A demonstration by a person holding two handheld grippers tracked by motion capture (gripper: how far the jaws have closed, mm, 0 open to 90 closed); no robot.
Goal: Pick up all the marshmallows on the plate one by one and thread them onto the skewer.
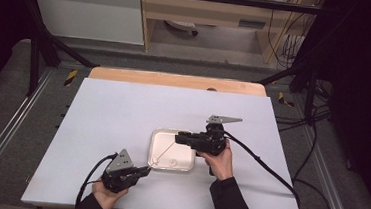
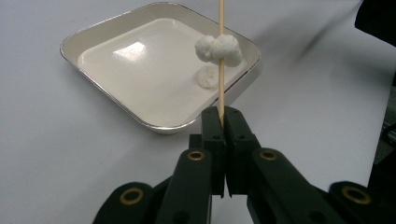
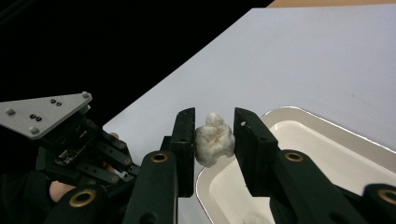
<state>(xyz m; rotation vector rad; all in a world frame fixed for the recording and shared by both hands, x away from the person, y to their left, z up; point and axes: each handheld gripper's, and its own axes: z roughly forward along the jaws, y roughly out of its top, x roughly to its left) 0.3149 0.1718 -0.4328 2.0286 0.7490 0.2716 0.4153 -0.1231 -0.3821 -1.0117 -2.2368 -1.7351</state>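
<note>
My left gripper (image 1: 145,170) (image 2: 222,114) is shut on the lower end of a thin wooden skewer (image 1: 164,152) (image 2: 220,91). The skewer slants up over a shallow white tray (image 1: 183,157) (image 2: 140,70) (image 3: 299,154). One white doughy lump (image 2: 218,49) (image 1: 155,160) is threaded on the skewer. A second lump (image 2: 208,77) (image 1: 173,161) lies in the tray. My right gripper (image 1: 177,138) (image 3: 215,116) hovers over the tray near the skewer's far end. Its pads press on a third white lump (image 3: 214,142), which hides the skewer tip.
The white tabletop (image 1: 122,114) spreads wide around the tray. A wooden strip (image 1: 175,79) runs along the table's far edge. The right gripper's cable (image 1: 269,166) trails off to the right. Black frame posts (image 1: 34,57) stand at the far corners.
</note>
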